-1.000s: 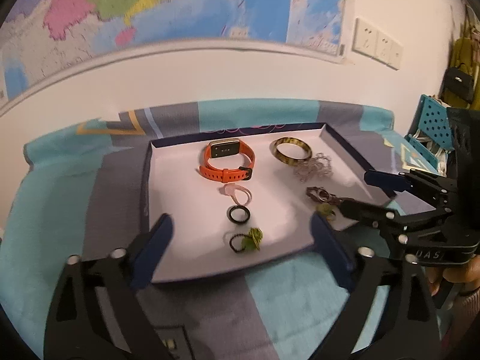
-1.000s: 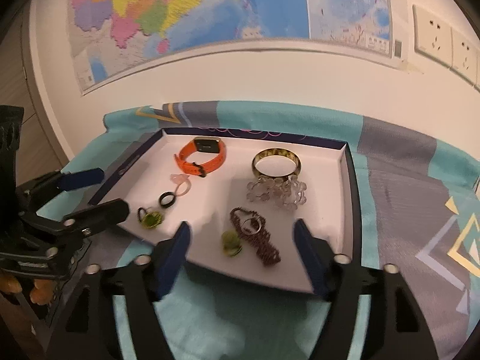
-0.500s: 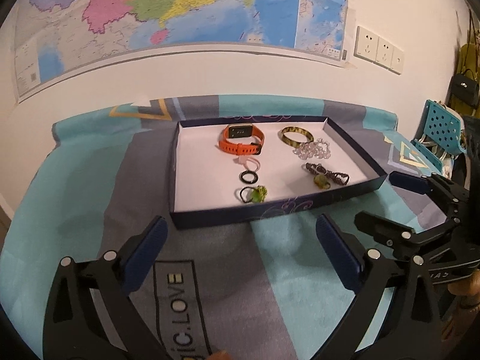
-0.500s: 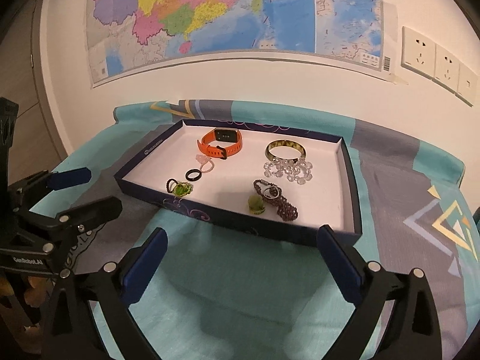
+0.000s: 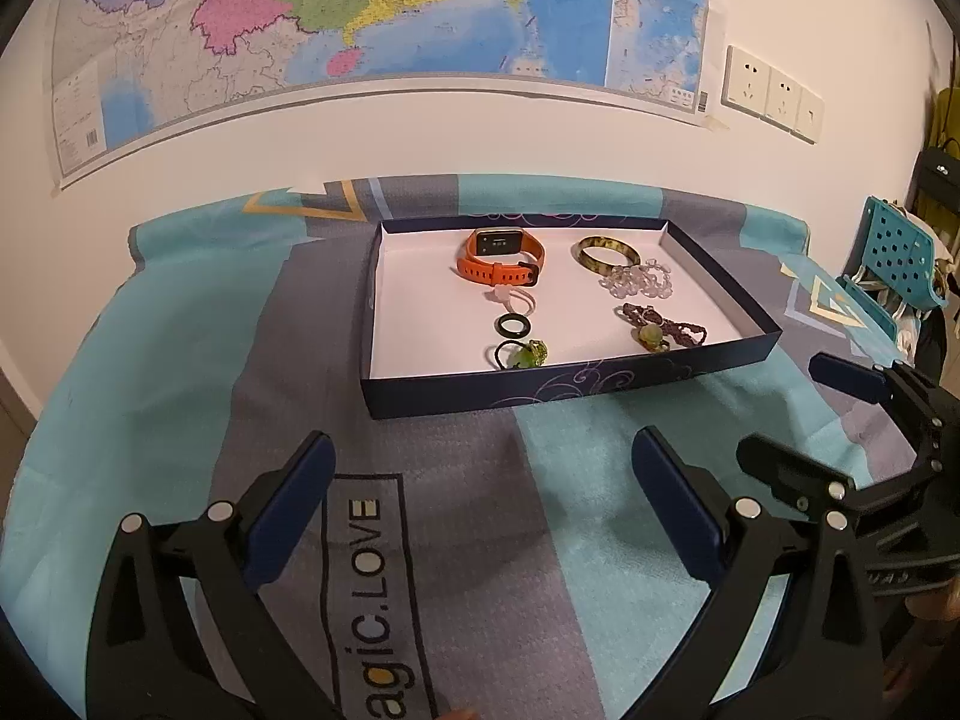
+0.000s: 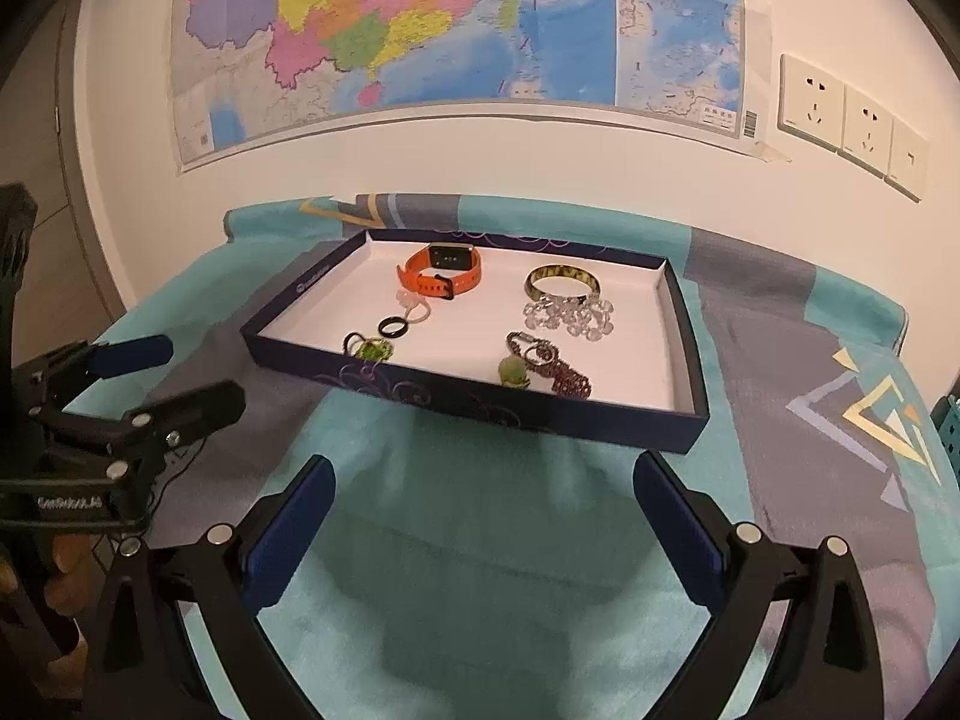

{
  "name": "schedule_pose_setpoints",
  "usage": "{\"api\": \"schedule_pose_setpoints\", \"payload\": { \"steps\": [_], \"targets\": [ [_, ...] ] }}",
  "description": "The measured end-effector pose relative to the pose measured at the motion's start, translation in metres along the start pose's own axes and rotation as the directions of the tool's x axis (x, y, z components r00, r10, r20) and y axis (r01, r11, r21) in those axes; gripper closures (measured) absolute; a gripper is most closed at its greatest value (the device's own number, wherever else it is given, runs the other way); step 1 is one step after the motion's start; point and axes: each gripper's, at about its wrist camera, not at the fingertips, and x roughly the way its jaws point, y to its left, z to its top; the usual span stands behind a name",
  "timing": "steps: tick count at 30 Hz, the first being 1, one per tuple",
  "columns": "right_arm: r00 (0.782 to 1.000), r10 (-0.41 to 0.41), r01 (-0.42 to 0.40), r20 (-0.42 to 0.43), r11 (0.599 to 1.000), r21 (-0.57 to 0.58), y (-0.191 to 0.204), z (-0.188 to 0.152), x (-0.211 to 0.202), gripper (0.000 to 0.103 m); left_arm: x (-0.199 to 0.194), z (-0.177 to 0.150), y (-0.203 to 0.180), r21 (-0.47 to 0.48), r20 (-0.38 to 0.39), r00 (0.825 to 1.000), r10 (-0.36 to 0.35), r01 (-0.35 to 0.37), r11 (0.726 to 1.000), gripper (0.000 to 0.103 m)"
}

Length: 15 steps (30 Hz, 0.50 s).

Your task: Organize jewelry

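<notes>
A shallow dark blue tray [image 5: 600,384] with a white inside, lying flat on a counter under a blue and grey cloth [image 5: 180,330]. All the jewelry inside the tray.

At the back left of the tray, an orange watch [image 5: 501,255], strap curled shut. Beside it on the right, a yellow-brown bangle [image 5: 606,252]. Touching the front of the bangle, a heap of clear beads [image 5: 639,282]. Just in front of the watch, a pale pink ring [image 5: 516,301], then a black ring [image 5: 513,325], then a ring with a green stone [image 5: 522,354] close to the front wall. On the right side near the front wall, a dark red bead bracelet [image 5: 666,327] with a round green piece [image 5: 648,336] lying against it.

Left claw [image 5: 480,516] low over the cloth, in front of the tray and apart from it, blue pads spread wide, nothing between them. Right claw [image 6: 480,522] the same: over the cloth in front of the tray, pads spread wide, nothing pinched. Seen from the left wrist, the right claw off to the right side, past the right front corner of the tray.

On the wall behind, a big coloured map [image 6: 456,24] and white wall sockets [image 6: 852,120]. At the far right, a teal basket with holes [image 5: 894,258].
</notes>
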Motion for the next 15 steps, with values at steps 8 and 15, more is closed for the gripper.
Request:
{"api": "schedule_pose_setpoints", "payload": {
  "steps": [8,15],
  "targets": [
    [1.0,-0.003,0.003,-0.004,1.0,0.01,0.0006,-0.0043,-0.0041,0.007,-0.0057,-0.0054,-0.0025,0.001,0.0,1.0,-0.003,0.003,1.0,0.006],
    [1.0,-0.005,0.006,-0.005,1.0,0.01,0.0011,-0.0051,-0.0048,0.007,-0.0069,-0.0072,-0.0017,-0.005,-0.003,1.0,-0.001,0.001,1.0,0.006]
  ]
}}
